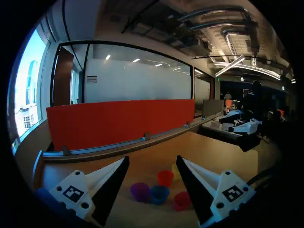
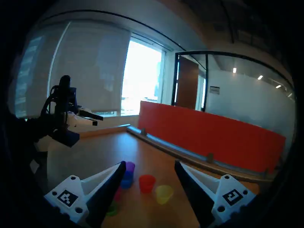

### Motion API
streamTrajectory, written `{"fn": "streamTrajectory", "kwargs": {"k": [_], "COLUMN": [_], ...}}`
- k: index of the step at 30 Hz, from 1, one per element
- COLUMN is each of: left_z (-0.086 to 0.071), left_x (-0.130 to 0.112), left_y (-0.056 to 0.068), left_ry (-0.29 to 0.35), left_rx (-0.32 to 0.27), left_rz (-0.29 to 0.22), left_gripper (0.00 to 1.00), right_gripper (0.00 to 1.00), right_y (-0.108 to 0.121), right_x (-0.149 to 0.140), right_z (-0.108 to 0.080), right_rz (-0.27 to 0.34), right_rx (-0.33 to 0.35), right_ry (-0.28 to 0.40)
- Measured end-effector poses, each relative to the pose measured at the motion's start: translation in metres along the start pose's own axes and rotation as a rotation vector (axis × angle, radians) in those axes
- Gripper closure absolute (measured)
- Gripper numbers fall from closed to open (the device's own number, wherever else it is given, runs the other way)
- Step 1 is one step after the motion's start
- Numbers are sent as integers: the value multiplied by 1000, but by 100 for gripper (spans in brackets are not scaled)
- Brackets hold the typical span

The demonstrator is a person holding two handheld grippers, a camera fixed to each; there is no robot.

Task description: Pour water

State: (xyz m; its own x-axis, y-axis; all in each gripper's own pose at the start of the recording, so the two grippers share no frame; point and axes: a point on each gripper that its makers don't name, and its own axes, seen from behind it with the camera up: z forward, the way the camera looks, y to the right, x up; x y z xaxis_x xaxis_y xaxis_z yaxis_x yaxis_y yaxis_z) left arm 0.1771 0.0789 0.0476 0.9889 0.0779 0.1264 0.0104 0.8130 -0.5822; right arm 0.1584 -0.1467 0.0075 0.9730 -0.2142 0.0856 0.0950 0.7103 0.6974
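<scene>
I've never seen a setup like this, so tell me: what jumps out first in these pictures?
A cluster of small bright cups sits on the wooden table, just ahead of the left gripper, whose white-and-black fingers stand wide open. Behind them a long red partition runs along the table's far edge. The right gripper is open too.

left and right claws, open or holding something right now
Left claw: open, holding nothing.
Right claw: open, holding nothing.
</scene>
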Motion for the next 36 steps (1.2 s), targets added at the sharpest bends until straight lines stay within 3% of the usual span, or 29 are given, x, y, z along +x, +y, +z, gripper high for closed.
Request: {"fn": "streamTrajectory", "kwargs": {"k": [6,12,24,36], "left_z": [6,10,21,35], "left_x": [-10,-13,-21,-38], "left_y": [7,19,18,36], "left_ry": [-47,-74,-96,-132], "left_rx": [-49,-108,-146,-221], "left_rz": [48,94,114,172], "left_gripper": [8,8,8,8], "right_gripper": [0,0,0,0], "right_y": [-15,-17,-32,-53], "right_x": [-11,-12,-22,-45], "right_z": [2,3,3,6], "right_rz": [10,5,-45,-81], "right_rx": [84,124,198,274], "right_ry": [-59,-86,-144,-204]}}
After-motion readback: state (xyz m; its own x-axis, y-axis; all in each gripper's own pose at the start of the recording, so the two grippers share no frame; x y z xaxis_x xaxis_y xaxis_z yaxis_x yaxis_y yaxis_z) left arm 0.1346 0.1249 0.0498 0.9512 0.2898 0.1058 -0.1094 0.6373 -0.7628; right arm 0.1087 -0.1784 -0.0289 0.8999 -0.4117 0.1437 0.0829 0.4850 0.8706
